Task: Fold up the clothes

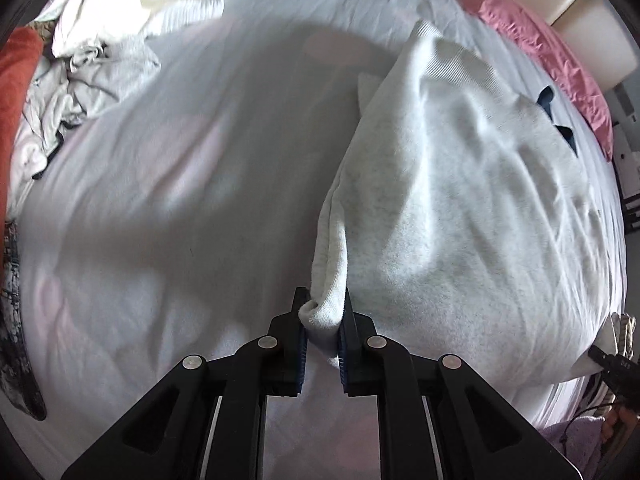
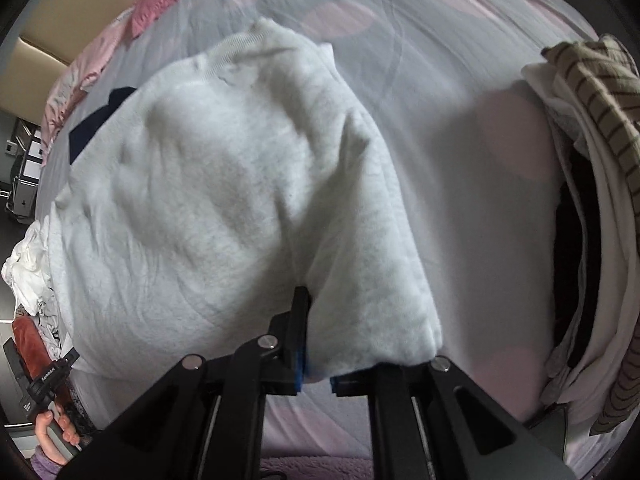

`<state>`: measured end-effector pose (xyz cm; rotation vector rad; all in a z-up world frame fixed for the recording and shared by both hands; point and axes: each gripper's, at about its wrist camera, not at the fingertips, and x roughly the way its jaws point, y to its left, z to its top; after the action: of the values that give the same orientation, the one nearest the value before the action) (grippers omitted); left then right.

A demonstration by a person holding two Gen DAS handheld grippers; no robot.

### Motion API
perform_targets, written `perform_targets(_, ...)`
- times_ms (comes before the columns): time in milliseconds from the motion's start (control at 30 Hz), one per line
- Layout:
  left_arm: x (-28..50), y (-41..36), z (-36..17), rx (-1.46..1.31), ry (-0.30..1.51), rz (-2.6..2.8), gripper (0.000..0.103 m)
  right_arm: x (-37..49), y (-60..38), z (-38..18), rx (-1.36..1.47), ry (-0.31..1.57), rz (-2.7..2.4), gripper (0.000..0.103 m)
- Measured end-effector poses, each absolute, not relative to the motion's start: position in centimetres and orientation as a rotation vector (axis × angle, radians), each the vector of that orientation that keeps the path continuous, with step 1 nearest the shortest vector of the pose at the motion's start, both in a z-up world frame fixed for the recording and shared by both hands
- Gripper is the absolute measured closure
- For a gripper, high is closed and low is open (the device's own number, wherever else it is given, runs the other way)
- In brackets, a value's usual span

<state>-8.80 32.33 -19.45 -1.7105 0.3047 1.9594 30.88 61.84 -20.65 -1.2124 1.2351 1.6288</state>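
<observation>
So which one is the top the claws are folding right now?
Look at the big bed with the pale cover. The fuzzy light grey sweatshirt lies spread mid-bed, both claws pinching its near edge. Unlike the crumpled pile nearby, it has dark blue patches.

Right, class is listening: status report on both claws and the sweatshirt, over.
Left claw shut on grey sweatshirt edge. Right claw shut on same sweatshirt, other corner. Unfolded heap left, stacked clothes right, both clear of it.
</observation>
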Motion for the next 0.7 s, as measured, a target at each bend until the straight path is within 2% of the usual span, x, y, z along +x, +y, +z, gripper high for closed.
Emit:
perform_targets(200,-9.3,31.1,-18.9,-1.735,0.221,1.96,0.079,32.9,62.1,-20.5,-1.142,1.334,1.606,0.078)
perform_targets(367,-9.5,28.2,-15.1,-1.625,0.046,2.039,0.069,37.0,61.5,-17.8,-0.915,1.396,1.664,0.076)
perform_targets(433,-9.4,27.8,-13.0,-1.514,-0.011,2.063,0.056,38.4,61.5,-16.7,-0.823,1.409,1.706,0.068)
perform_targets(533,-9.0,29.2,-10.7,-1.377,0.005,2.088,0.042,38.1,62.5,-16.3,-0.804,1.454,1.755,0.056)
perform_targets(567,-9.0,30.1,-10.2,-1.342,0.037,2.089,0.042,37.2,62.8,-16.2,-0.828,1.454,1.76,0.052)
perform_targets(700,-9.4,33.2,-9.3,-1.318,0.138,2.059,0.042,34.8,64.5,-15.9,-0.999,1.426,1.734,0.052)
